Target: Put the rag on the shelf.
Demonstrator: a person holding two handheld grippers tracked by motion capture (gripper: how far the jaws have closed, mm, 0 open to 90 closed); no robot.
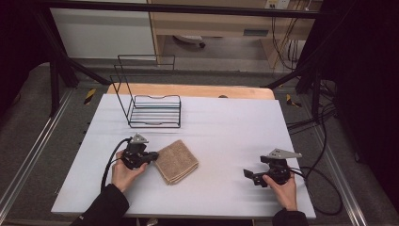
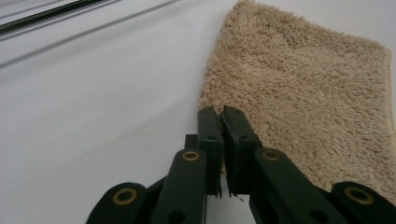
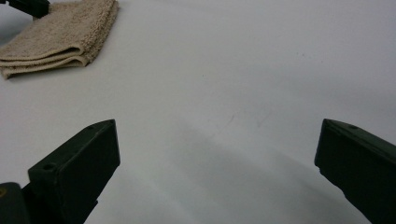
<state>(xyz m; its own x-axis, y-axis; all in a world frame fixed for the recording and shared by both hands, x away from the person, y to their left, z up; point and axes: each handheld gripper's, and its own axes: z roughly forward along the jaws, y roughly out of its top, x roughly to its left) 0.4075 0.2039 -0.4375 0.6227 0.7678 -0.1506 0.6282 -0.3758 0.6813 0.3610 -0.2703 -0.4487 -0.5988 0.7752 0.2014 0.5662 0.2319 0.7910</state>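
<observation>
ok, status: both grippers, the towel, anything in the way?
Left hand-held gripper shut, tips at the edge of the folded beige towel, nothing gripped. Right hand-held gripper open over bare table. Black wire rack stands behind, clear of both.

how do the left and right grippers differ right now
The left gripper has its jaws shut at the edge of the folded tan towel; the right gripper has its jaws wide open over bare white table, apart from the towel. Both are black, hand-held and low over the table.
</observation>
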